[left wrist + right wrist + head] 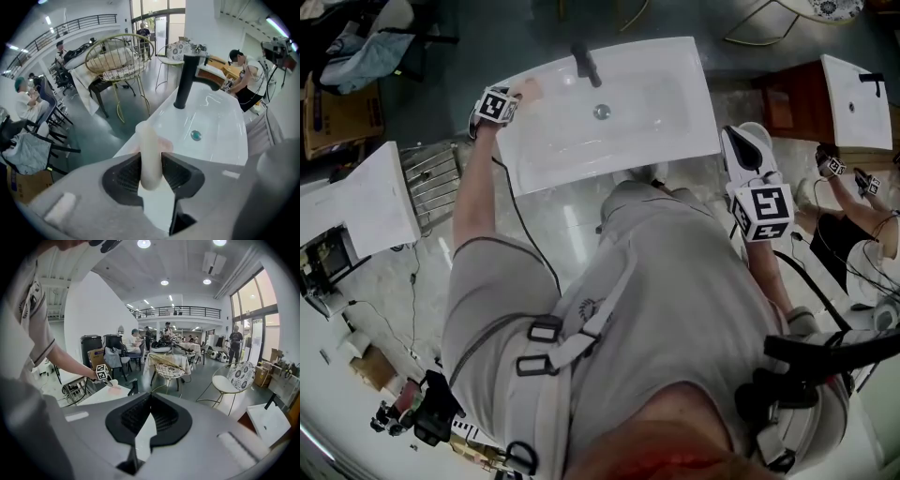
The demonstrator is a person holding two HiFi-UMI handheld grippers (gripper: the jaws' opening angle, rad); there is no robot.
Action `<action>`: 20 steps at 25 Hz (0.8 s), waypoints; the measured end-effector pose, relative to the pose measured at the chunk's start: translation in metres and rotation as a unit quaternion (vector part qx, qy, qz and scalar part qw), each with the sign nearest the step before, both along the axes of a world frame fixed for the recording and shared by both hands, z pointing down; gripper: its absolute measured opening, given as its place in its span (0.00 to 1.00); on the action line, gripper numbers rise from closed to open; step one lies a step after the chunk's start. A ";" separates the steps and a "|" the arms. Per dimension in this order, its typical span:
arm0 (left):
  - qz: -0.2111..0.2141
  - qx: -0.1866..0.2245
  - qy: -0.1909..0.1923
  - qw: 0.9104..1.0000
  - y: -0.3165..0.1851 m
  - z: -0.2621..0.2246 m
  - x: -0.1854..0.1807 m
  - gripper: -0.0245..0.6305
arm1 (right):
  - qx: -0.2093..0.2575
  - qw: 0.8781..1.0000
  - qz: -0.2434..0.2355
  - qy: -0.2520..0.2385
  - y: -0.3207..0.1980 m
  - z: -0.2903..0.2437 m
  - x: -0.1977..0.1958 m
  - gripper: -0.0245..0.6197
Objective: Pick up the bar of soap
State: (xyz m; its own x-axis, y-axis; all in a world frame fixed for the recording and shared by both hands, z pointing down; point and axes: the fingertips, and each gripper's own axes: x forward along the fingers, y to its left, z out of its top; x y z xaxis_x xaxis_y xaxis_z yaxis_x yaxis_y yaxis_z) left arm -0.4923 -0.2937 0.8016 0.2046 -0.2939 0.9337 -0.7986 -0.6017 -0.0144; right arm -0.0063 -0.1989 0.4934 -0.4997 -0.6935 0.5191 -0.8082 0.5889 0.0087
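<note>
— Bright open hall, white sink (675, 131) at centre: what is happening at its far left corner?

— The person bending over the basin is reaching the left gripper (151, 160) into that corner. Its jaws are pressing on the bar of soap (149, 136) from both flat sides. The pale bar is standing on edge between the pads, with its long axis running along the jaws and poking out past their tips.

— Is it coming up yet?

— Hard to say. The bar's far end is sitting right over the sink's rim, and no view is showing whether the two are touching. Further out, the black faucet (586, 64) is standing along the back edge and the drain (601, 112) is lying in the bowl. Both are clear of the grip.

— And the other arm?

— The right gripper (150, 398) is hanging just beside the near right corner of the sink, well apart from the soap. Its jaws are meeting at the tips on nothing, so the left arm alone is working the bar.

— What is the coming move turning on?

— On that thin-side hold, I would judge. The bar is sticking out ahead of the pads, so a lift straight up off the rim is looking safer than a tilt, which risks the soap pivoting or sliding out.
</note>
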 end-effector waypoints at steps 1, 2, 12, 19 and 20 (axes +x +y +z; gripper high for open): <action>-0.002 0.013 0.004 1.000 -0.002 -0.011 0.003 0.21 | 0.002 1.000 -0.004 -0.002 0.000 0.001 0.000 0.04; -0.003 0.027 0.007 1.000 -0.004 -0.024 0.007 0.21 | 0.005 1.000 -0.007 -0.005 0.000 0.001 0.001 0.04; -0.013 0.220 0.053 0.974 0.004 -0.207 0.071 0.21 | 0.033 0.998 -0.035 -0.046 -0.008 -0.006 -0.002 0.04; -0.045 0.366 0.130 0.920 0.047 -0.335 0.127 0.21 | 0.044 0.995 -0.059 -0.067 -0.022 -0.014 -0.008 0.04; -0.049 0.383 0.143 0.911 0.057 -0.351 0.136 0.21 | 0.045 0.995 -0.062 -0.069 -0.025 -0.015 -0.009 0.04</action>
